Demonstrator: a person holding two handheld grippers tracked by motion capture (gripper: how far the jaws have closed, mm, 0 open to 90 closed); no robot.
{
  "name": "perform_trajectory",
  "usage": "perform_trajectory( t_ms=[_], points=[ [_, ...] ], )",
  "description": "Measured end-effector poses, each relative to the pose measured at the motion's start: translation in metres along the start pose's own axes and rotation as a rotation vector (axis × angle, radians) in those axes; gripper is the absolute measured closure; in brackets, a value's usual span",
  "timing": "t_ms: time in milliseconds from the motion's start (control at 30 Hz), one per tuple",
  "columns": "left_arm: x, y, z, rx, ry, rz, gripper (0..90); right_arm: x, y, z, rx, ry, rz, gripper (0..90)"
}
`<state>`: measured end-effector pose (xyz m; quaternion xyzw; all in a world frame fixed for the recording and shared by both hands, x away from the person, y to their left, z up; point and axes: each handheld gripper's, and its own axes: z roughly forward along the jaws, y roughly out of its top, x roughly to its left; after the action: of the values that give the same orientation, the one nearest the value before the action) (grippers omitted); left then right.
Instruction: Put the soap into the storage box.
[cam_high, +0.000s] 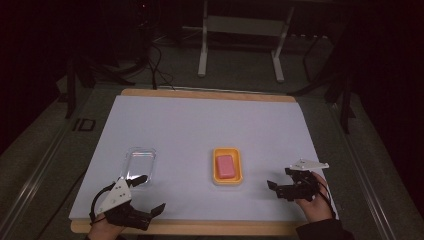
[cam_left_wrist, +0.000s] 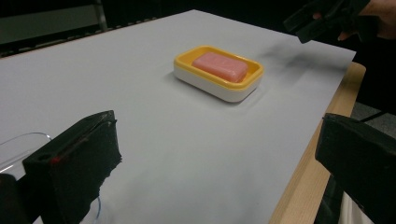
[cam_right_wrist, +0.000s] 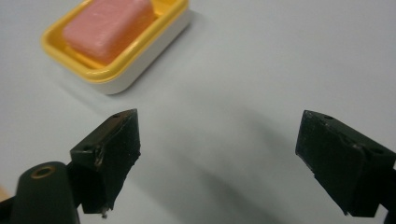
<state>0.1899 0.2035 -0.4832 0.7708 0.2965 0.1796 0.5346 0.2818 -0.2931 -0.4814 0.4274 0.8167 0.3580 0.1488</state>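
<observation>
Soap (cam_high: 225, 166), pink bar, sits in a yellow dish (cam_high: 227, 180) mid-sheet on the white paper (cam_high: 200, 125); clear lid (cam_high: 139, 162) lies off to its left; left gripper (cam_high: 150, 194) spread wide, holding nothing, by the lid; right gripper (cam_high: 280, 177) also wide open and empty, just right of the dish.

Bench (cam_high: 210, 94): light wood top, edge strips showing at far and near sides. A large white sheet (cam_high: 200, 125) covers nearly all of it. On the sheet, right of centre: a yellow-rimmed, white-sided soap dish (cam_high: 227, 180) carrying a pink bar of soap (cam_high: 226, 166). Left of it, well apart: a clear plastic lid (cam_high: 140, 162) lying flat near the front-left corner. Remaining sheet bare.
</observation>
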Motion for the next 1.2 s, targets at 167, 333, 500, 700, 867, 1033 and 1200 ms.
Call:
perform_trajectory(
  t_ms=[167, 333, 500, 700, 867, 1033, 1200],
  points=[
    [-0.0005, -0.0002, -0.0009, 0.002, -0.002, 0.000, 0.2, 0.0013, 0.0003, 0.0007, -0.012, -0.003, 0.007, 13.6],
    [-0.0005, -0.0002, -0.0010, 0.002, -0.013, -0.005, 0.2, 0.0018, 0.0000, 0.0026, -0.013, -0.005, 0.001, 13.6],
    [0.0006, 0.0004, -0.0023, -0.019, -0.026, -0.020, 0.2, 0.0001, -0.0006, 0.0054, -0.007, -0.020, 0.007, 13.6],
    [0.0003, 0.0003, -0.0014, -0.013, -0.026, -0.014, 0.1, -0.0006, -0.0001, 0.0046, -0.017, -0.043, -0.001, 13.6],
    [0.0006, 0.0005, -0.0015, -0.017, -0.027, -0.016, 0.2, -0.0008, 0.0005, 0.0028, -0.031, -0.047, 0.001, 13.6],
    [0.0012, 0.0011, -0.0010, -0.017, -0.029, -0.018, 0.2, -0.0020, 0.0004, 0.0024, -0.032, -0.051, 0.005, 13.7],
    [0.0008, 0.0011, -0.0001, -0.016, -0.030, -0.016, 0.2, -0.0027, -0.0001, 0.0013, -0.040, -0.055, -0.002, 14.1]
  ],
)
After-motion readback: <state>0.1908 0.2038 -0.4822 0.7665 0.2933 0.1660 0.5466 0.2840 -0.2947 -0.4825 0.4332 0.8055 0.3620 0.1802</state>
